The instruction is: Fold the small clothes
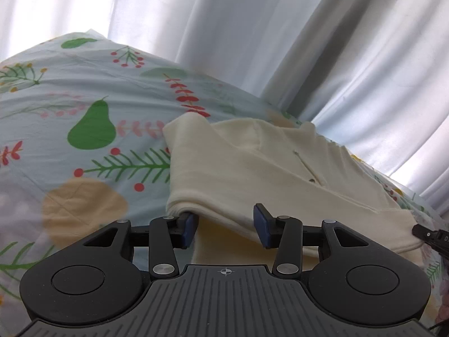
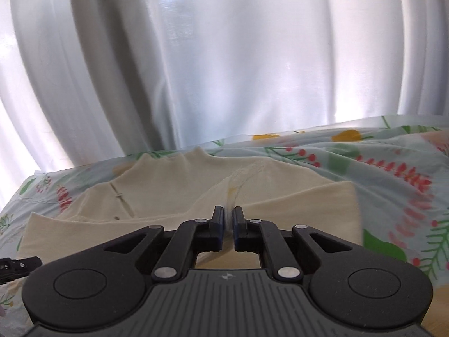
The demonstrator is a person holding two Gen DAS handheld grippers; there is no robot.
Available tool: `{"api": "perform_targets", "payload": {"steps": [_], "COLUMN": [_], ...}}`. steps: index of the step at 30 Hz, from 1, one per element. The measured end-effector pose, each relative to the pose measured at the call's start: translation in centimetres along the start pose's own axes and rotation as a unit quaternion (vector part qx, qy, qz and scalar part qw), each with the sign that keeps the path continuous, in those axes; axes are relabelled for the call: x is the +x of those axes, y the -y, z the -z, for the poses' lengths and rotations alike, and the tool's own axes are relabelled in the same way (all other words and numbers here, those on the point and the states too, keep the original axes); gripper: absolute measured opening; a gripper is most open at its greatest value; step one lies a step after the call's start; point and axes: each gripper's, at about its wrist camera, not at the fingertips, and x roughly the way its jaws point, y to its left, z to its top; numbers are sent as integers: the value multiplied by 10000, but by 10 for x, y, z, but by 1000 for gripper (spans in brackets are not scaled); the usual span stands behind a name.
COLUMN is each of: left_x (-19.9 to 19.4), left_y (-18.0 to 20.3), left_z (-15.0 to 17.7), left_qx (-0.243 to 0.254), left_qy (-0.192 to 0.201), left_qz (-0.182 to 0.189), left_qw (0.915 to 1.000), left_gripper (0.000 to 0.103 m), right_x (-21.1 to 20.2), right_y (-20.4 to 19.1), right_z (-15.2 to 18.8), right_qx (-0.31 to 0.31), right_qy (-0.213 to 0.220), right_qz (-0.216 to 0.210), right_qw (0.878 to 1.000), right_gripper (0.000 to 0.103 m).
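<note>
A cream small garment (image 1: 252,168) with a short zip placket (image 1: 306,168) lies on a floral bedsheet. My left gripper (image 1: 226,227) is at the garment's near hem with its jaws apart. Its left blue pad (image 1: 189,229) is tucked under the folded hem, and its right pad (image 1: 262,226) stands over the cloth without pressing it. In the right wrist view my right gripper (image 2: 230,221) is shut on a pinch of the garment (image 2: 168,191). The cloth rises in a ridge (image 2: 241,179) from the pads. A folded flap (image 2: 322,205) lies to the right.
The pale blue bedsheet (image 1: 84,112) printed with pears and berries spreads on all sides (image 2: 364,168). White curtains (image 1: 252,28) hang close behind the bed's far edge (image 2: 224,56). Each gripper's tip shows at the other view's edge (image 1: 432,237) (image 2: 16,264).
</note>
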Motion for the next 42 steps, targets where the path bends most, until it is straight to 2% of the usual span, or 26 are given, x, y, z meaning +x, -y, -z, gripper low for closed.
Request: {"api": "perform_targets", "payload": {"steps": [3,6,10,13,16,18,20,23,30,35,37,39,40,41,42], "left_x": [6,9,11,13,14,15,15,13,17,20,15,6,2,1,1], "left_y": [7,11,13,16,20,21,21,18,18,23,26,32,36,41,47], "left_z": [4,5,6,5,6,8,9,8,3,1,1,3,5,7,9], "left_qx": [158,202,249,306,336,375,439,405,353,339,408,443,438,443,448], "left_qy": [-54,-102,-134,-139,-182,-193,-197,-226,-234,-305,-442,-555,-642,-706,-764], "left_qz": [-14,14,12,16,55,66,7,9,-30,-143,-61,252,432,604,788], "left_qw": [9999,9997,9996,9994,9993,9991,9988,9989,9991,9989,9982,9972,9960,9947,9929], "left_gripper": [47,47,47,49,52,53,53,53,53,53,52,52,52,53,53], "right_x": [6,14,25,25,9,3,9,17,18,28,14,-7,-17,-22,-23], "right_y": [23,35,34,27,20,22,28,40,33,33,38,43,47,50,53], "right_z": [3,8,13,11,5,2,1,3,8,5,3,3,8,14,21], "right_qx": [221,480,629,451,183,29,-50,55,-247,-453,-98,532,1017,1432,1822], "right_qy": [-244,-575,-680,-610,31,347,257,-14,-14,-58,-54,-105,-227,-351,-566], "right_qz": [92,-57,-152,-57,340,775,961,915,944,1345,1084,486,98,-247,-582], "right_qw": [9994,9972,9956,9971,9992,9964,9950,9958,9952,9899,9940,9973,9945,9888,9799], "right_gripper": [7,11,15,6,5,4,4,5,4,4,5,15,30,41,41]}}
